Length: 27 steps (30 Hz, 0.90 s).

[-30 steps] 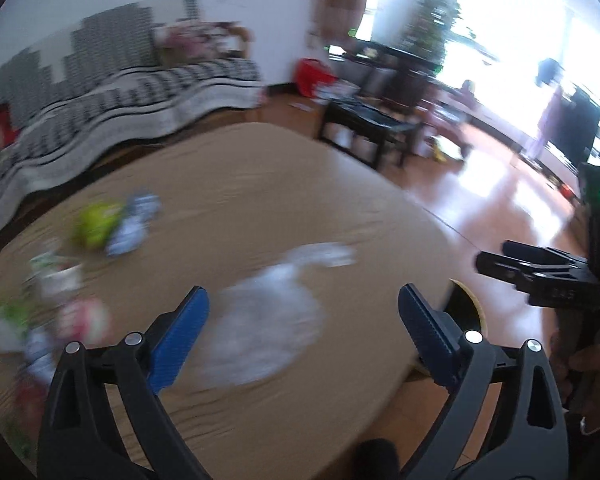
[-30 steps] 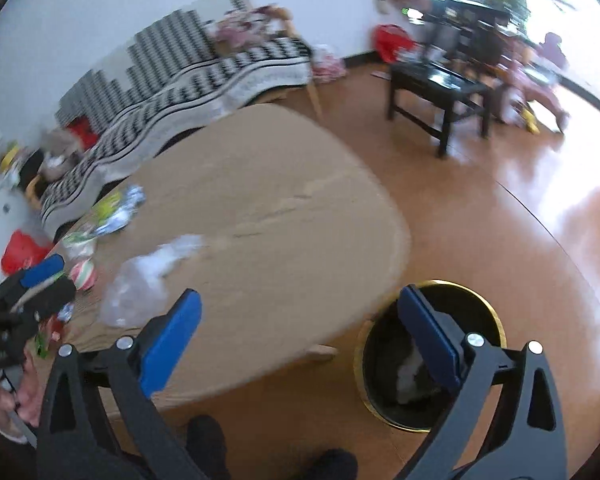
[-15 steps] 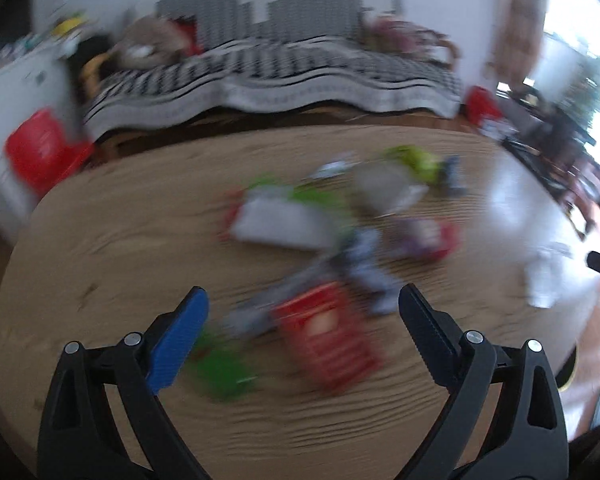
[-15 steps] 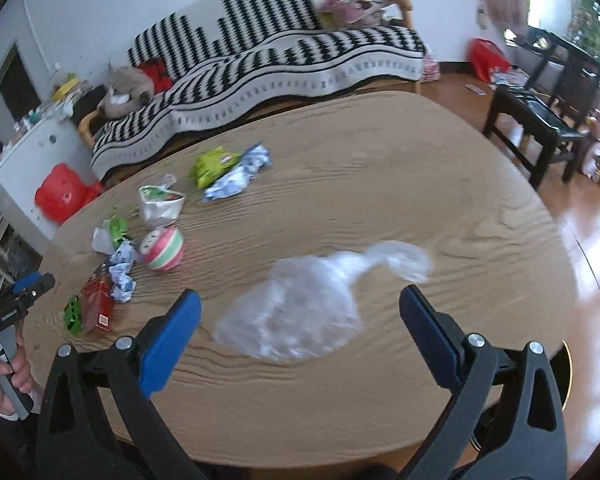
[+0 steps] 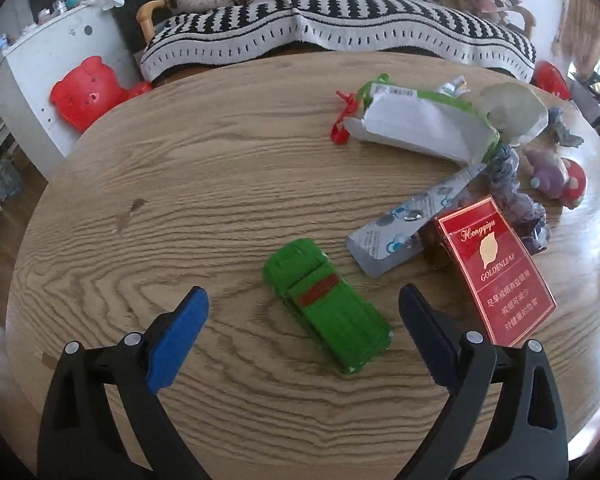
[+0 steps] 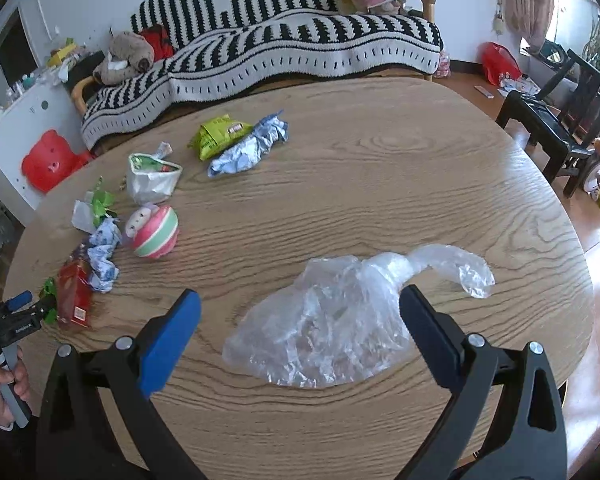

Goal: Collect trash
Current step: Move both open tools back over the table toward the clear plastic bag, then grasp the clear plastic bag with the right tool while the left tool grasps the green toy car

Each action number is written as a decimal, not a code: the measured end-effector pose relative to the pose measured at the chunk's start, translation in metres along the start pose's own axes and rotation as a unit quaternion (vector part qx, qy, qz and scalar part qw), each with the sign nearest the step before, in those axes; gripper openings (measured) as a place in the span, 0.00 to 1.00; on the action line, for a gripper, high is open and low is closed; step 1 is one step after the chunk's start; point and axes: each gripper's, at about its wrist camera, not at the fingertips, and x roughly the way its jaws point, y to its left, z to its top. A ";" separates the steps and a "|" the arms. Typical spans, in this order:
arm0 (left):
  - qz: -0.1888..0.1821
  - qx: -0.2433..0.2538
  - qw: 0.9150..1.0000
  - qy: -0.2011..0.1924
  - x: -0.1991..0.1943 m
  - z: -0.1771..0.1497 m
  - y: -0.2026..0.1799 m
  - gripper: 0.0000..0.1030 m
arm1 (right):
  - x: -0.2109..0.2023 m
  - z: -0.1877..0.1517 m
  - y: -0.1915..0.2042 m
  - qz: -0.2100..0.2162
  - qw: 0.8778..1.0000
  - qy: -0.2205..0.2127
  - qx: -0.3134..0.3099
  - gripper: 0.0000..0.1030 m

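On the wooden table (image 6: 380, 184), both sets of tongs are hovering with their blue pads spread wide and nothing between them that they are touching. The right gripper (image 6: 300, 316) is sitting just above the near edge of a crumpled clear plastic bag (image 6: 340, 320), whose twisted neck is trailing off to the right, toward the table's edge. The left gripper (image 5: 303, 312) is framing a green toy car (image 5: 328, 304), which looks like a toy rather than rubbish, so the better target for that hand is probably lying just to its right: the red cigarette pack (image 5: 496, 272) and the silvery wrapper (image 5: 412, 232) leaning against it. Further back, a torn green-and-white packet (image 5: 420, 124), crumpled blue foil (image 5: 516, 200) and a round red and green striped toy (image 6: 154, 232) are lying in a loose cluster. For the bag, the right tongs are best lowering over the bunched middle, where the film is thickest, and closing fully, since thin plastic is likely to slip out of a partial pinch. Catching the flat edge alone is risking a slide along the wood. For the left, shifting rightward clear of the car before descending is avoiding a wrong pick, and pinching the pack across its narrow sides should be giving a firm hold.
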 end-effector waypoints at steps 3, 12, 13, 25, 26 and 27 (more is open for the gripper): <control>-0.004 -0.001 1.000 0.005 0.002 0.000 -0.008 0.90 | 0.010 -0.001 -0.001 -0.010 1.000 0.009 -0.006 0.93; -0.027 -0.020 0.999 0.015 0.004 0.001 -0.008 0.53 | 0.042 -0.010 -0.016 -0.030 0.999 0.041 -0.010 0.78; -0.028 -0.021 0.999 0.016 0.004 0.002 -0.007 0.51 | 0.045 -0.011 -0.018 -0.028 0.998 0.047 -0.009 0.63; -0.021 -0.026 0.999 0.003 -0.007 0.006 -0.003 0.32 | 0.026 -0.010 -0.023 -0.017 1.000 0.024 -0.009 0.19; -0.020 -0.027 0.999 0.002 -0.008 0.006 -0.002 0.32 | 0.024 -0.009 -0.023 -0.016 1.000 0.021 -0.009 0.19; -0.020 -0.029 0.999 0.001 -0.009 0.007 -0.002 0.32 | 0.022 -0.009 -0.022 -0.014 1.000 0.019 -0.008 0.19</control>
